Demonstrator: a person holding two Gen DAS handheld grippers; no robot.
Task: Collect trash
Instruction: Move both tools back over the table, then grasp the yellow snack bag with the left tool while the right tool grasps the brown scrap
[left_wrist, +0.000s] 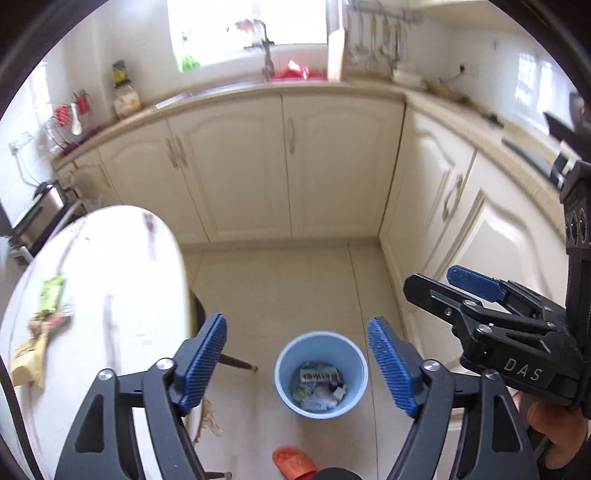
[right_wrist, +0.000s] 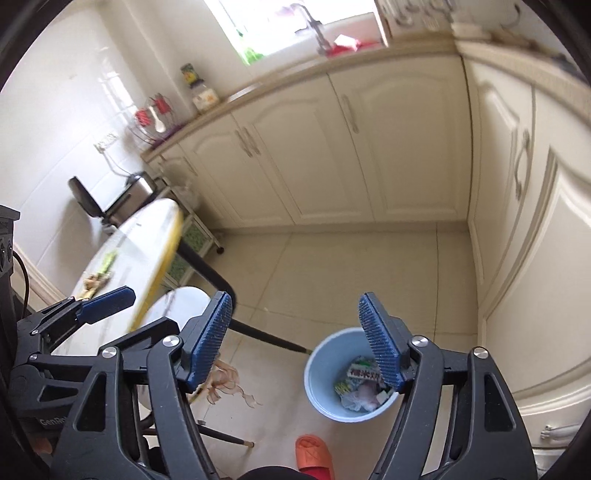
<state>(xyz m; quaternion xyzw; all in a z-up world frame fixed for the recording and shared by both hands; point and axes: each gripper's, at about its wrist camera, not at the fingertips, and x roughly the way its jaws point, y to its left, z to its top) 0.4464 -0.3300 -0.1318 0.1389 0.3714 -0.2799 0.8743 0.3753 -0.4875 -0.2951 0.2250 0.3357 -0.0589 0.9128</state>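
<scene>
While both grippers hang above the kitchen floor, the left gripper (left_wrist: 297, 363) has its jaws apart with nothing between them, and the right gripper (right_wrist: 295, 338) likewise has its jaws spread and empty. No earlier picture is at hand to compare. Below them on the tiled floor stands a light blue bin (left_wrist: 321, 374), upright and uncovered, holding trash (left_wrist: 319, 386): crumpled wrappers and a printed packet lie at its bottom. More wrappers (left_wrist: 40, 325) lie on the round white tabletop (left_wrist: 110, 280) to the left, near its edge and well apart from the bin. Thin onion-like peels (right_wrist: 231, 384) lie on the floor beside a dark table leg (right_wrist: 266, 336), between the tabletop and the bin. An orange slipper (right_wrist: 314, 454) sits on the floor just before the bin. Cream cabinets (left_wrist: 288, 166) line the far wall and the right side.
</scene>
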